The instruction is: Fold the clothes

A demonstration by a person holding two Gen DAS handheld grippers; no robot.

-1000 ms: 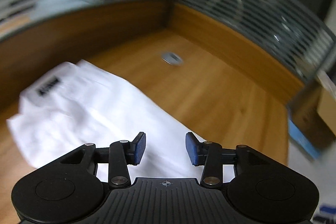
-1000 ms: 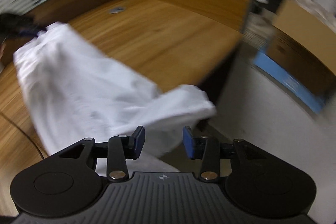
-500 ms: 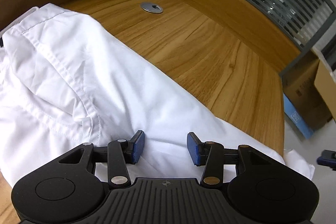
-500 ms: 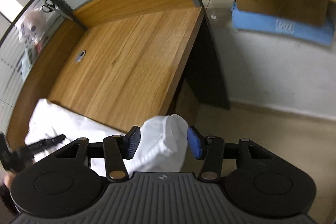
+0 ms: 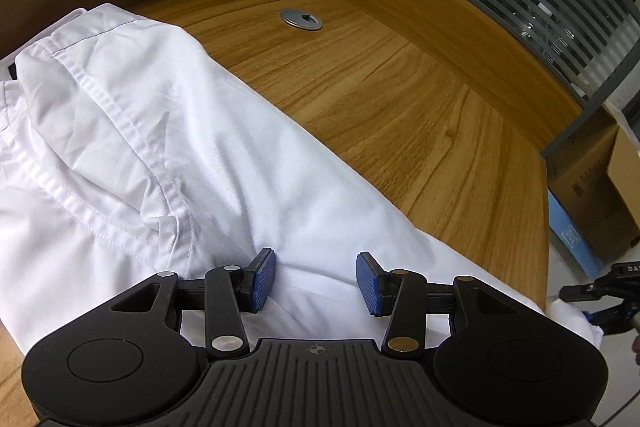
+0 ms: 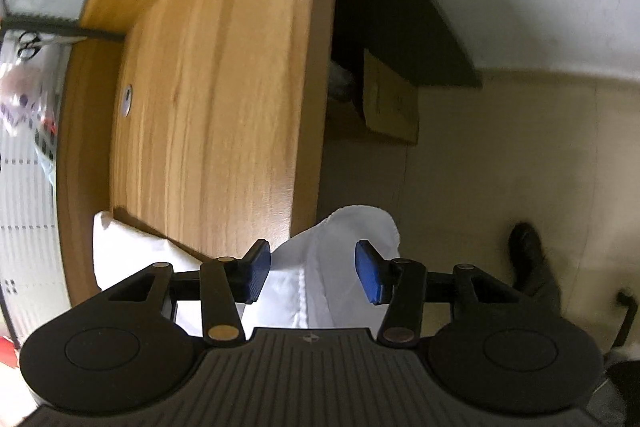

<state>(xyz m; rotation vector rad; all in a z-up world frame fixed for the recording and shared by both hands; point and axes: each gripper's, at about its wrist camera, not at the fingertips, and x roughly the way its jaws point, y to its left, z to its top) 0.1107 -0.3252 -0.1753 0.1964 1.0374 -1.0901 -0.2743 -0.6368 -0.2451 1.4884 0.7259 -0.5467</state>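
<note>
A white garment (image 5: 192,155) lies spread across the wooden desk (image 5: 420,99), one end trailing past the desk's edge. The left gripper (image 5: 316,281) hovers low over the cloth with its blue pads apart – fabric beneath them, nothing pinched. The right gripper (image 6: 313,273) is at the desk's edge, where the hanging end of the garment (image 6: 344,231) bunches between its jaws; the pads stand clear of the cloth on both sides, not clamped. A metal cable grommet (image 5: 301,19) sits further back on the desk.
</note>
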